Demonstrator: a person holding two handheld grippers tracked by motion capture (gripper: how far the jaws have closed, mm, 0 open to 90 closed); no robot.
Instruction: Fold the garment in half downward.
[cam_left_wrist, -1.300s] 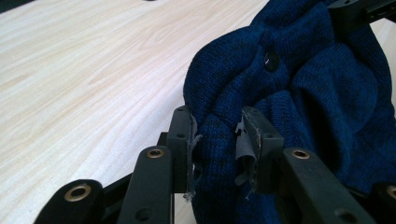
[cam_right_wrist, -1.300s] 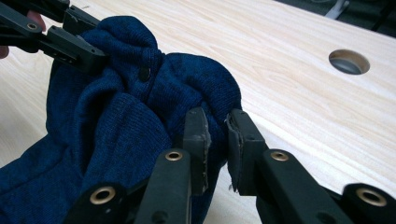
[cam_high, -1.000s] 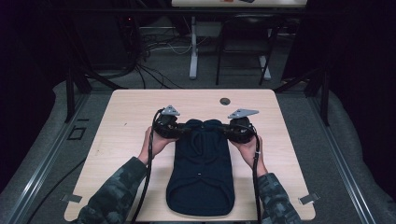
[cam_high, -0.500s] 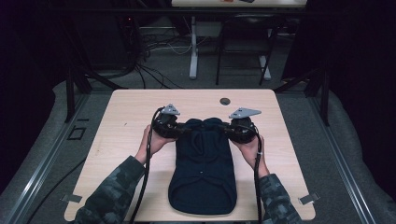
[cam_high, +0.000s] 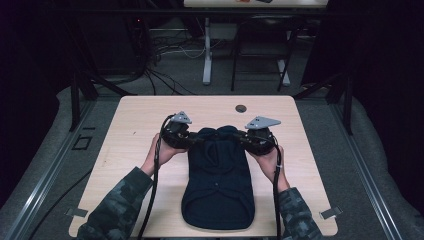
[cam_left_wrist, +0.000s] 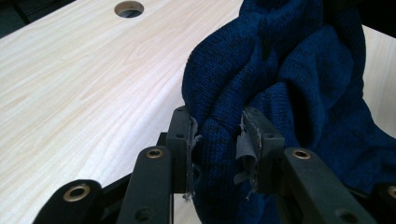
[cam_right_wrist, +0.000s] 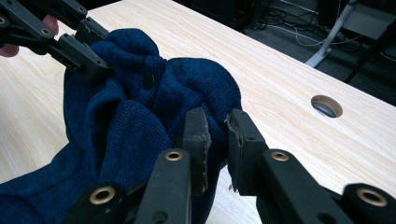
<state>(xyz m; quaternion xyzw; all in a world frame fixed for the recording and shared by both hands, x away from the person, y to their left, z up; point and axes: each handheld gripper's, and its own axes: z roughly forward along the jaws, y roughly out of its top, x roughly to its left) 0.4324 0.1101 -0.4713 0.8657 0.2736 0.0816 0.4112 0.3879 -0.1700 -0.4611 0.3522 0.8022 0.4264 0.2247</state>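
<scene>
I've got both claws clamped on the dark blue knit garment, which lies lengthwise mid-table. Left claw pinches one far corner, right claw pinches the opposite one, cloth bunched between them. Likely holding both corners so the top edge folds evenly toward me. Cable hole sits beyond.

The sweater lies on the bench, near its middle, and reaches to the front edge. The left gripper is at the left of its far end, the right gripper at the right. A hole is behind the sweater, near the far edge.
</scene>
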